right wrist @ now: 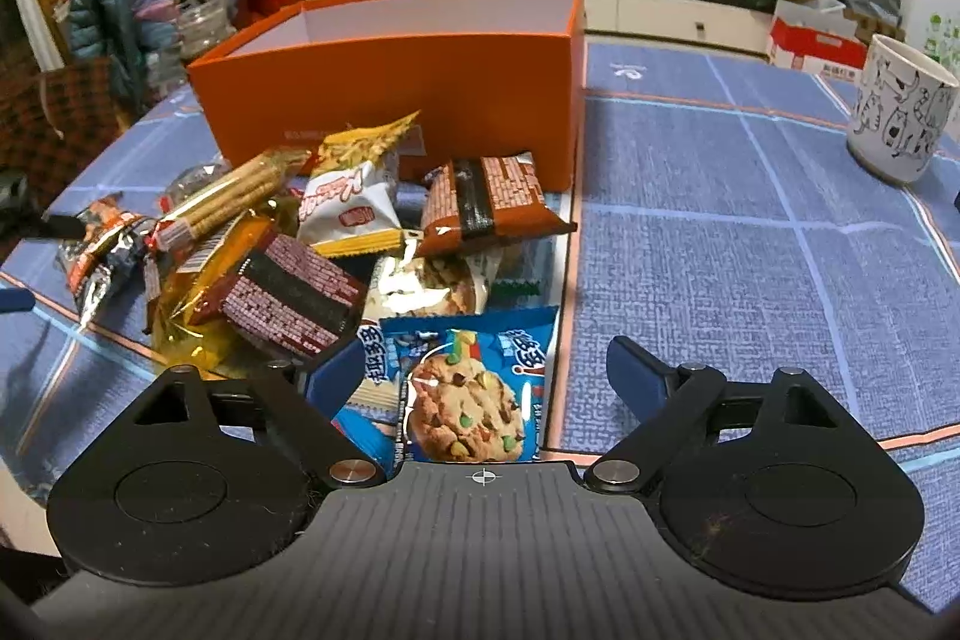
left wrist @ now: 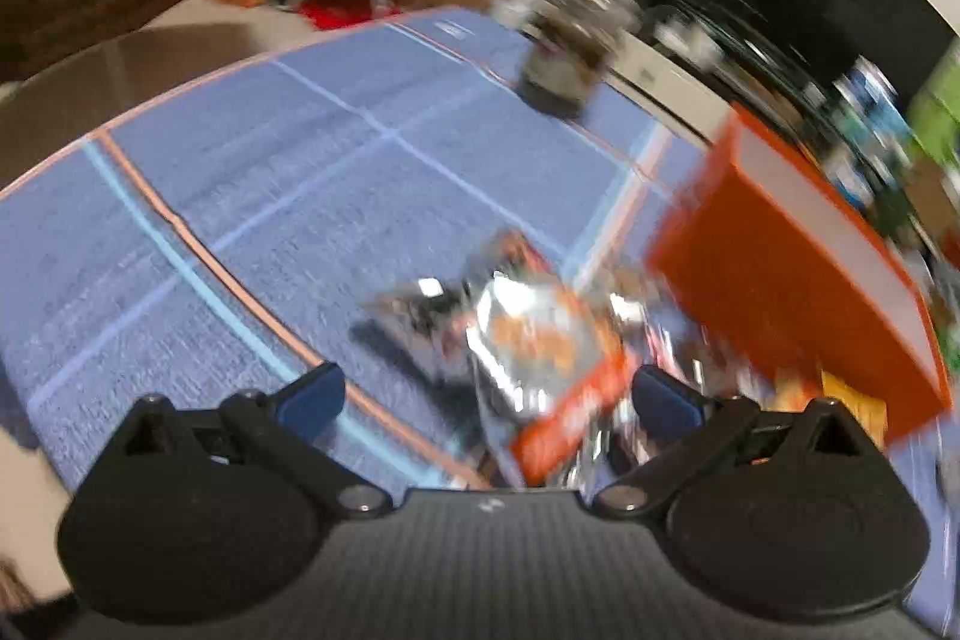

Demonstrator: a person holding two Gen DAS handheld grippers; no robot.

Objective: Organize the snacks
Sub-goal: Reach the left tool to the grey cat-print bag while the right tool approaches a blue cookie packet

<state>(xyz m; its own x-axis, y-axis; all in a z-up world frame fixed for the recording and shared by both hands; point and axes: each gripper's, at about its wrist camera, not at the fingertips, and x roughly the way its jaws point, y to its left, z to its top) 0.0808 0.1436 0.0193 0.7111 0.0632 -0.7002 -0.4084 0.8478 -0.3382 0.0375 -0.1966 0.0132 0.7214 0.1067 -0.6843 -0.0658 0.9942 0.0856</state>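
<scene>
Right gripper point(right wrist: 486, 376) jaws wide, blue cookie packet point(right wrist: 465, 388) lying between them; orange box point(right wrist: 390, 82) stands ahead. Left gripper point(left wrist: 489, 394) likewise wide, empty. Advise closing squarely across the packet's middle

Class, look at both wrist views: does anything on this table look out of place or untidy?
Yes. The snack packets lie in a loose, overlapping heap on the blue tablecloth, in front of the orange box rather than in it. The left wrist view is motion-blurred.

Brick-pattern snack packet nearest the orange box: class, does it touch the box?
Cannot tell. In the right wrist view the brick-pattern snack packet overlaps the orange box, hiding any gap.
</scene>
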